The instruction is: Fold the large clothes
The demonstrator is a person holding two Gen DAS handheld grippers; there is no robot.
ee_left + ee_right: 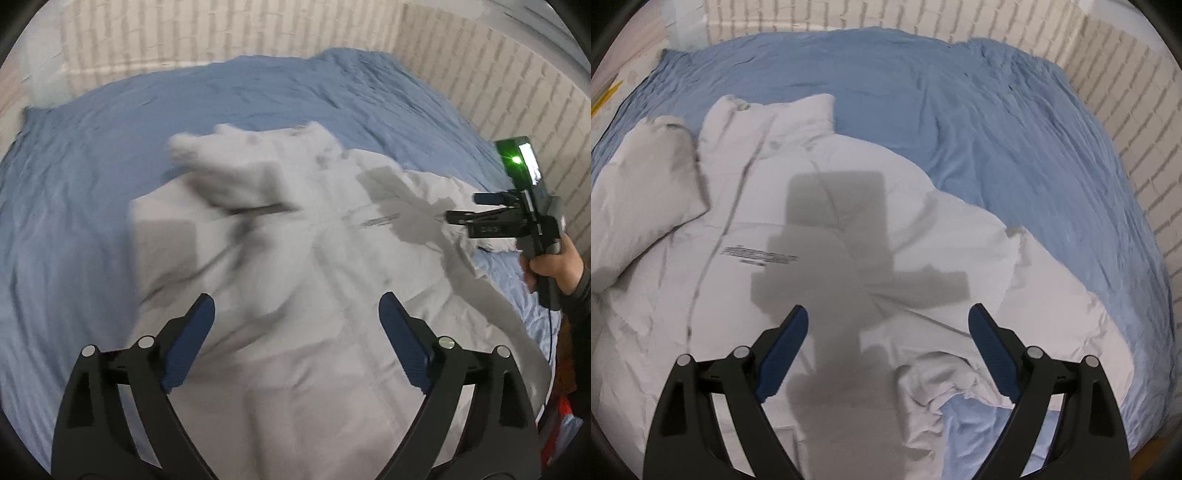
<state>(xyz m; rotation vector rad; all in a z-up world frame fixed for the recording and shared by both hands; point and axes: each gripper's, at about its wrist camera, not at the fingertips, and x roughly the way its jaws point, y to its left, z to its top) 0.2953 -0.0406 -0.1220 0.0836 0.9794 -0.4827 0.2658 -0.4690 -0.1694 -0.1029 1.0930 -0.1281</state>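
A white puffy jacket (295, 369) (923, 221) lies front up on the blue bedsheet (92, 166) (997, 129), collar (768, 114) toward the far side and dark print (759, 254) on its chest. One sleeve (653, 177) is folded in over the left side; the other sleeve's cuff (934, 373) lies crumpled near the front. My left gripper (295, 299) hovers open above the jacket's body with nothing between its fingers. My right gripper (888, 309) (463, 206) is open too, over the jacket's right part, casting a shadow on it. The left wrist view is motion-blurred.
A pale brick wall (498, 74) (1126, 110) runs along the far and right sides of the bed. A person's hand (546, 262) holds the right gripper's handle at the bed's right edge. Red and dark items (561, 413) sit below that edge.
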